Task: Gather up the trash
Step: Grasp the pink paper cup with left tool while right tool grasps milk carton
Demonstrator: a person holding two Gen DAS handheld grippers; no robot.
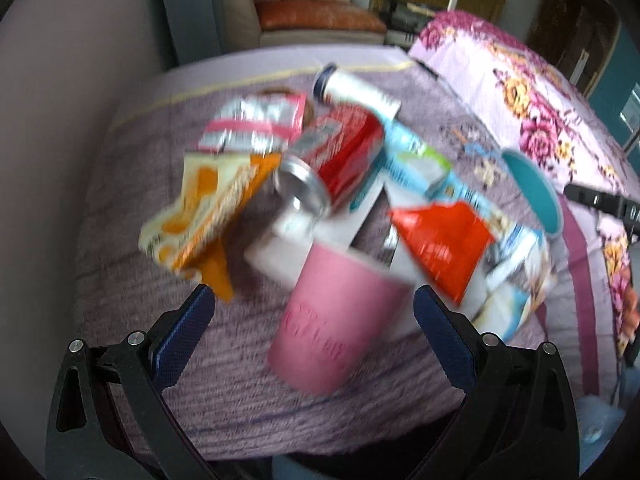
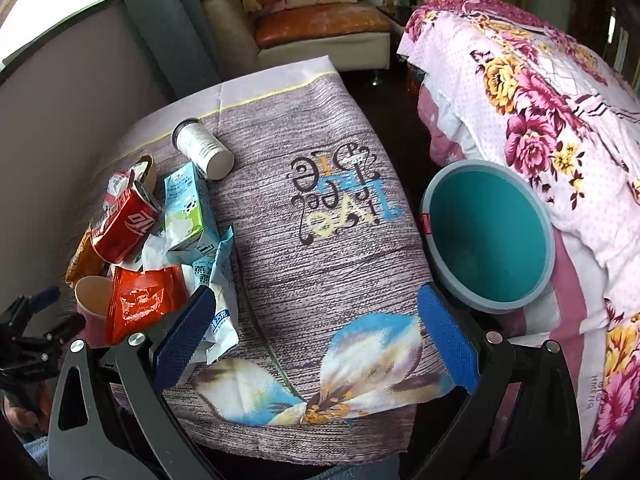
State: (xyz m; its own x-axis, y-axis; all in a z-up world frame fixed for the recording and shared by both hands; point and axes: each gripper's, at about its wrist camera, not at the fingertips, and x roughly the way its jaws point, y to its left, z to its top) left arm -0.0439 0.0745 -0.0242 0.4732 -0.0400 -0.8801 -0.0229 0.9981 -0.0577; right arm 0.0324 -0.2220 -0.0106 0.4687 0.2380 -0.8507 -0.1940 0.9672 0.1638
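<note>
Seen from the right wrist, at the far left edge, the left gripper [image 2: 44, 300] as a dark frame with a blue fingertip, just beside the pink paper cup [image 2: 90, 308]. In its own view, left gripper [image 1: 314, 308] opened wide, both blue pads apart, the pink paper cup [image 1: 332, 320] standing between them but not clearly touched by either; nothing held. Picture blurred here, so small details not to be told. Behind the cup on the table [image 2: 320, 280], under a purple wood-pattern cloth, a pile of trash: at the left an orange-yellow snack wrapper [image 1: 200, 216], behind it a pink and silver wrapper [image 1: 256, 124], in the middle a red soda can [image 2: 124, 226] lying on its side upon white paper, just right of it a blue and white milk carton [image 2: 186, 212], also lying. In front of the carton a red sachet [image 2: 144, 304] touching the cup, and beside it a torn white and blue wrapper [image 2: 218, 300]. Further back a white cylindrical bottle [image 2: 204, 150] on its side, a little apart from the pile. Right half of the cloth bare, only printed letters and a flower. Right gripper [image 2: 316, 320] hanging over this near edge, fingers spread fully, empty. At the right, just past the table edge, a teal trash bin [image 2: 488, 236] with grey rim, tilted toward the camera, leaning on a floral quilt [image 2: 540, 120]. Far behind, a sofa [image 2: 320, 28] with cushions.
</note>
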